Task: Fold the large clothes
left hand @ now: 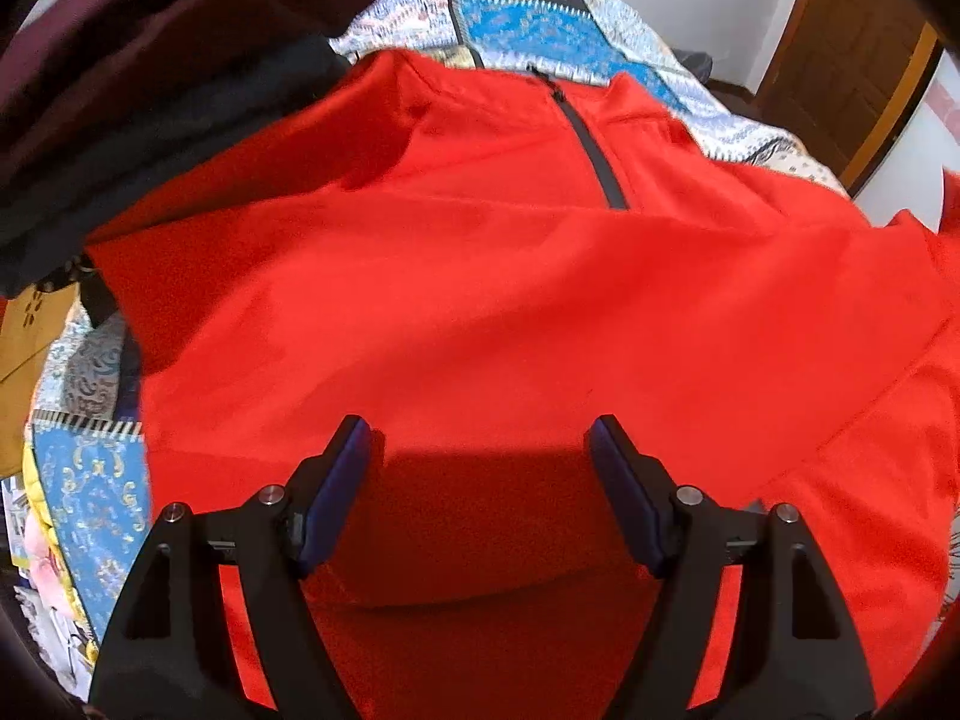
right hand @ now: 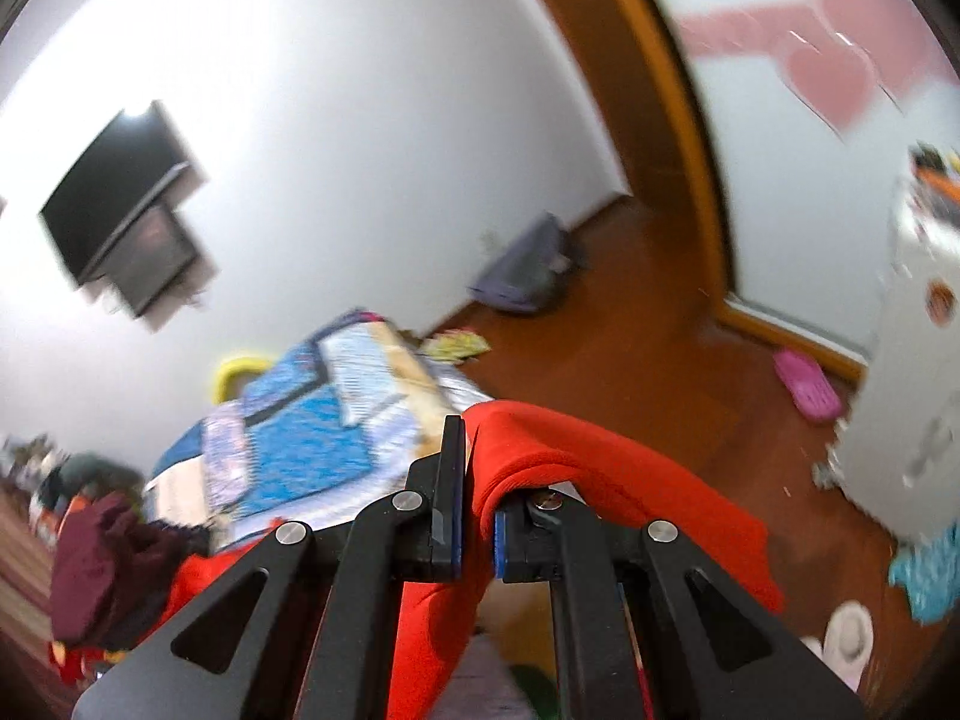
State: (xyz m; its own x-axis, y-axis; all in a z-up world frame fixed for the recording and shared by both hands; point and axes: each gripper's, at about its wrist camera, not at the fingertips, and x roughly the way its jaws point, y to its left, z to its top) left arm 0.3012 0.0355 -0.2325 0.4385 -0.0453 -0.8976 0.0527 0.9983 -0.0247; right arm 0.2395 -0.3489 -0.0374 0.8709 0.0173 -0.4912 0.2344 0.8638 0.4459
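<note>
On one patterned bedspread, one red pullover; left gripper apart, right gripper clamps it.

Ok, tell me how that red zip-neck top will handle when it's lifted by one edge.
Probably floppy: the red zip-neck top drapes limply over the right gripper, which is shut on a fold of it. Likely to sag and drag, since most of it lies creased on the patterned quilt. The smooth fabric may slip, so the open left gripper could help.
</note>
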